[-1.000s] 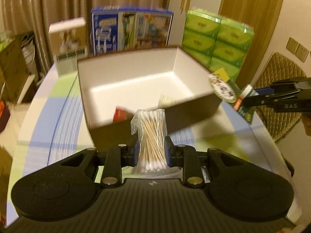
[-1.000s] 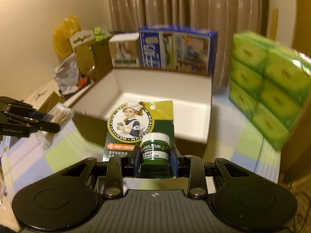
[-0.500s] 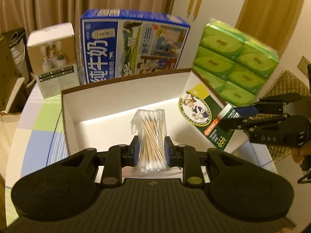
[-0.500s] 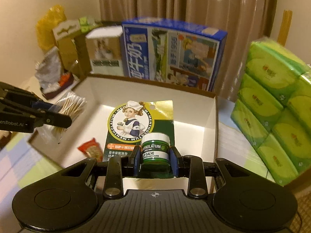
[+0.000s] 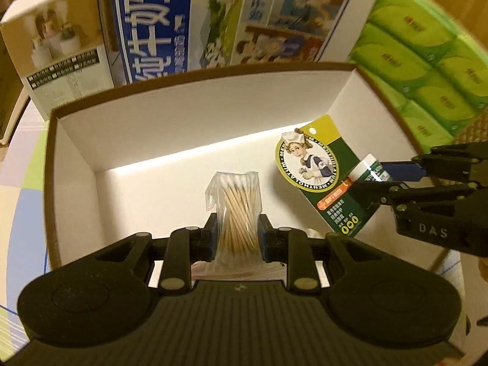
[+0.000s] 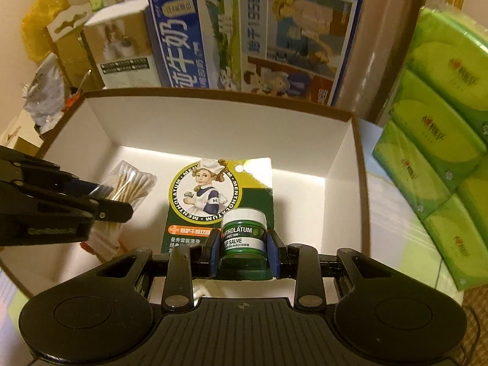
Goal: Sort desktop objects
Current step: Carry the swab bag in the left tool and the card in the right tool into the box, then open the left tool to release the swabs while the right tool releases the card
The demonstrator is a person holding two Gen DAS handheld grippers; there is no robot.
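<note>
We hold our left gripper (image 5: 238,238) pinched on the bag of cotton swabs (image 5: 236,210) and our right gripper (image 6: 244,250) pinched on the lip salve pack (image 6: 241,225), both over the open box (image 6: 195,128), ready to drop in.

Behind, I see a blue milk carton (image 5: 231,18), a small white box (image 5: 58,58) beside it, and green tissue packs (image 6: 439,140) right.
</note>
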